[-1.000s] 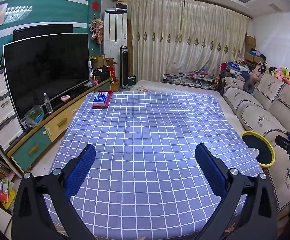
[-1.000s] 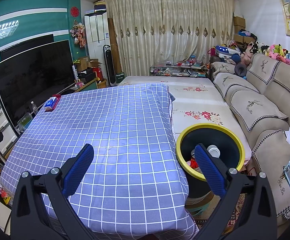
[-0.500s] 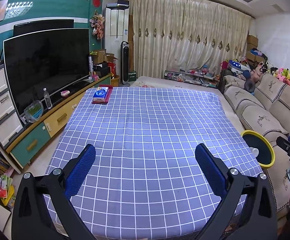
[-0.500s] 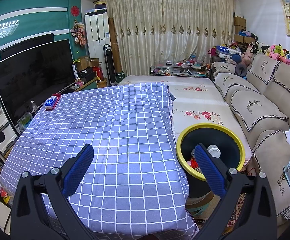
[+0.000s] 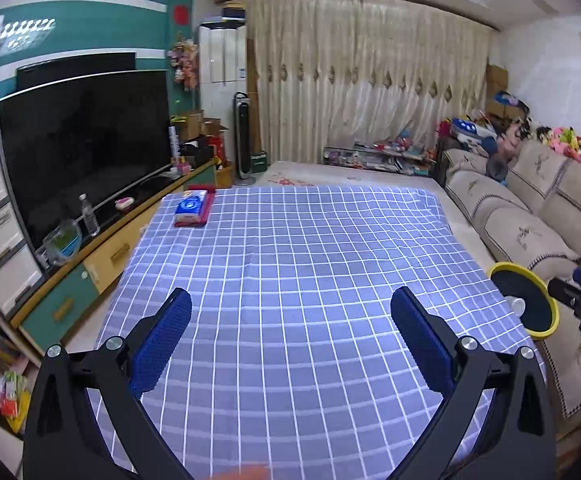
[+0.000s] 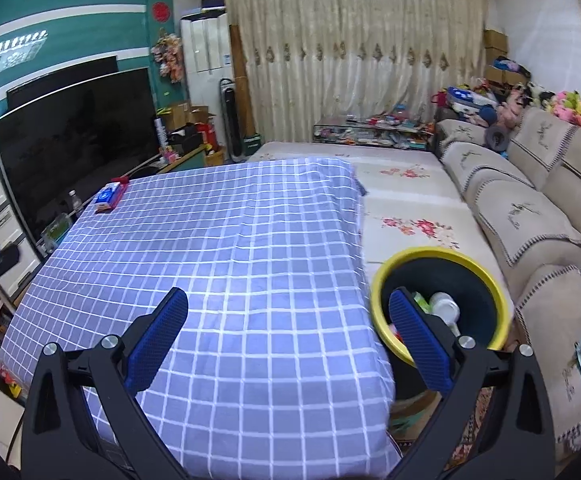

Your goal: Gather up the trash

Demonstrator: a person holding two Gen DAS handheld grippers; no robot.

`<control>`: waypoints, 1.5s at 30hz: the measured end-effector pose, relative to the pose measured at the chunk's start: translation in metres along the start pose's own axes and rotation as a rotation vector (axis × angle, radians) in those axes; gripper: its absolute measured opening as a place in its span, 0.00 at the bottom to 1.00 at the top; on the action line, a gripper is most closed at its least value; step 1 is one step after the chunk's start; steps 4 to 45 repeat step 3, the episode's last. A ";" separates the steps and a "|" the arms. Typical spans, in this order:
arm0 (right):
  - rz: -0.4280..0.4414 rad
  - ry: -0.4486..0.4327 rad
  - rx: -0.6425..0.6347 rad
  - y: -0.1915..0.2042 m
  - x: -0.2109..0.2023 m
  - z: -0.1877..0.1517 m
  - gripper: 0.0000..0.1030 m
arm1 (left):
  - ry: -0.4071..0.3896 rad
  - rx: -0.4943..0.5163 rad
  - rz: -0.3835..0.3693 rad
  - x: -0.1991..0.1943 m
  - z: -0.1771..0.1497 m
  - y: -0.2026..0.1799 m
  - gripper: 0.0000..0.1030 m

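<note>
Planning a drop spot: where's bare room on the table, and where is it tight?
Nearly all of the checked tablecloth is bare, from the open left tongs to the far edge. Only the far left corner is taken, by a tissue pack. Tight spot: the right edge, where the yellow-rimmed bin sits close by the open right tongs.

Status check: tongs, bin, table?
Both tongs open, empty: left tongs, right tongs. Yellow-rimmed bin beside table, trash inside. Checked tablecloth bare except tissue pack at far corner.
</note>
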State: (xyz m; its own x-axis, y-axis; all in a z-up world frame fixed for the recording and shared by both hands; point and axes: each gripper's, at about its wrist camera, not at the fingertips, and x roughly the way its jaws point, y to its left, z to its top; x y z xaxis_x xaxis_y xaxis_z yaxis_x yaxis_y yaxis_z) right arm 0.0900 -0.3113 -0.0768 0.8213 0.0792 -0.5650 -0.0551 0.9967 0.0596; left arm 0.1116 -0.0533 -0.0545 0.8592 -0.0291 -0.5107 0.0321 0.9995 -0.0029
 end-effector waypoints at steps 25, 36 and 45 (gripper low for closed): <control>0.026 0.020 -0.032 0.013 0.027 0.017 0.93 | 0.012 -0.024 0.023 0.032 0.013 0.015 0.95; 0.026 0.020 -0.032 0.013 0.027 0.017 0.93 | 0.012 -0.024 0.023 0.032 0.013 0.015 0.95; 0.026 0.020 -0.032 0.013 0.027 0.017 0.93 | 0.012 -0.024 0.023 0.032 0.013 0.015 0.95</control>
